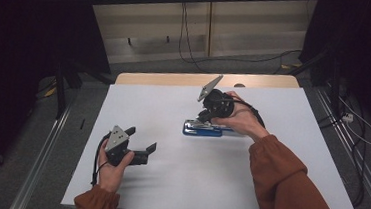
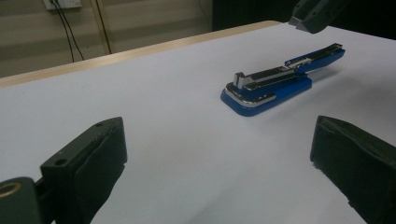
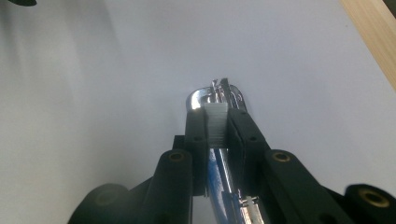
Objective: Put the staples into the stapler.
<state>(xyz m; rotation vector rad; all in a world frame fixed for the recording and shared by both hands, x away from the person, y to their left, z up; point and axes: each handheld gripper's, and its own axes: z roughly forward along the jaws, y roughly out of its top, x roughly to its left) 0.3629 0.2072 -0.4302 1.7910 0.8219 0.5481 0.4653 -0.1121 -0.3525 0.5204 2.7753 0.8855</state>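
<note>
From the high view, the right gripper (image 1: 203, 117) is held in the person's right hand (image 1: 240, 118) over the middle of the white table (image 1: 167, 183), tipped steeply down, its grey three-cornered plate (image 1: 210, 88) raised toward the far edge. Directly under its tip lies the blue stapler (image 1: 202, 130), flat on the table with its length running across the view. Well apart from it, toward the person's left and nearer the front edge, the left gripper (image 1: 144, 145) sits in the left hand (image 1: 112, 171), its two jaws spread wide with bare table between them

In the left gripper view, the left gripper (image 2: 219, 158) shows both black jaws at the bottom corners, far apart and touching nothing. Ahead of them and to their right the stapler (image 2: 275, 86) rests on the table, its chrome top arm lifted a little at the far end above the blue base. A grey corner of the other gripper hangs just above the stapler's far end

In the right gripper view, the right gripper (image 3: 216, 128) has its jaws drawn close together around a small white strip of staples (image 3: 216, 123), the pads pressing it from both sides. Just beneath and beyond the jaws lies the stapler (image 3: 217, 95), its chrome nose showing past the fingertips and its blue and metal channel running back between the jaws
</note>
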